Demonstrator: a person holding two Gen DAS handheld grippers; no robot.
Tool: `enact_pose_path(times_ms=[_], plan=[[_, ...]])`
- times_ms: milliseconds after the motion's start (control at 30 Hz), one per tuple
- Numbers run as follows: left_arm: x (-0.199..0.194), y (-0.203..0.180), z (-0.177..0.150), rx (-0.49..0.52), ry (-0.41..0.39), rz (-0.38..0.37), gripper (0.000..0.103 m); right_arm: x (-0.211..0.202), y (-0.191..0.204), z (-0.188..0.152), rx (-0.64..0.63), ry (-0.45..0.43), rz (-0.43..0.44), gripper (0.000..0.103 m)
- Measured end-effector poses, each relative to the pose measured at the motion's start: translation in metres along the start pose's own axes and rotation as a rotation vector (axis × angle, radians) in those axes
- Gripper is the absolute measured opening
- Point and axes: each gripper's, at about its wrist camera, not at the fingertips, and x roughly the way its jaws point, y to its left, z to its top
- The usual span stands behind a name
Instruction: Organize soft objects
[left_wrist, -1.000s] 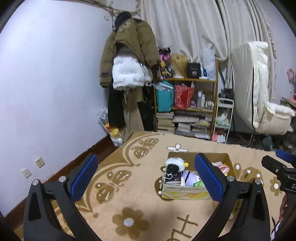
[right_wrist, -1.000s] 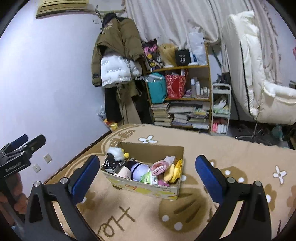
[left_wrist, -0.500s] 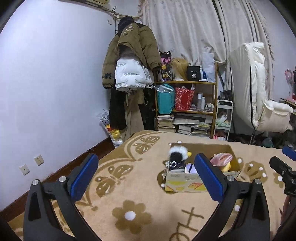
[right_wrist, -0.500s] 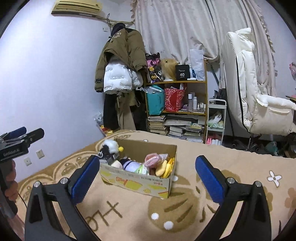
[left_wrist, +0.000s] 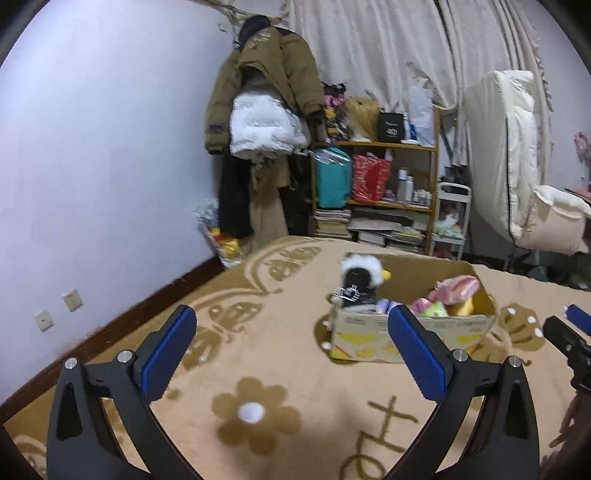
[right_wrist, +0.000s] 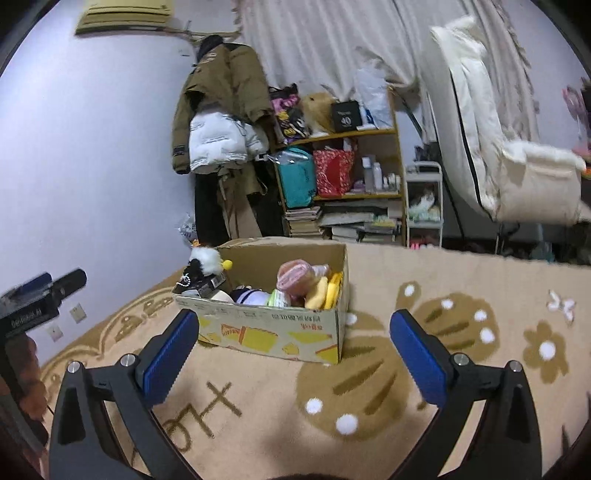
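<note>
1. Left hand-held gripper (left_wrist: 291, 349): jaws wide apart, empty; it has dipped closer to the rug (left_wrist: 258, 369).
2. Box (right_wrist: 273, 328) of soft toys (right_wrist: 295, 273) now sits at 12 o'clock, nearer; sorting stage probably unclear.
3. Right hand-held gripper (right_wrist: 293, 350): apart, empty.

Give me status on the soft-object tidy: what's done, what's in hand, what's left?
Done: the cardboard box on the carpet already holds several soft toys, including a pink plush and a black-and-white plush at its corner. In hand: nothing; left tongs and right tongs are both open and empty. Left: no loose soft items visible on the carpet here.
</note>
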Motion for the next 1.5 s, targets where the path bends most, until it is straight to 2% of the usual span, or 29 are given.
enact_pose_path(times_ms=[33,233,433,867,1500], plan=[[0.003,-0.003,-0.002,0.0,0.008,-0.022,0.102,0.001,-0.002,-0.001,0.003,0.003,-0.008,0.103],[0.018,-0.021,-0.01,0.038,0.062,-0.036,0.103,0.009,-0.014,-0.002,0.03,0.0,-0.036,0.103],[0.023,-0.033,-0.012,0.054,0.068,-0.069,0.102,0.011,-0.018,0.001,0.028,-0.012,-0.053,0.103],[0.023,-0.045,-0.015,0.109,0.065,-0.046,0.102,0.01,-0.016,0.002,0.02,-0.017,-0.059,0.103],[0.025,-0.043,-0.018,0.081,0.066,-0.056,0.103,0.006,-0.015,0.001,0.006,-0.019,-0.066,0.103]])
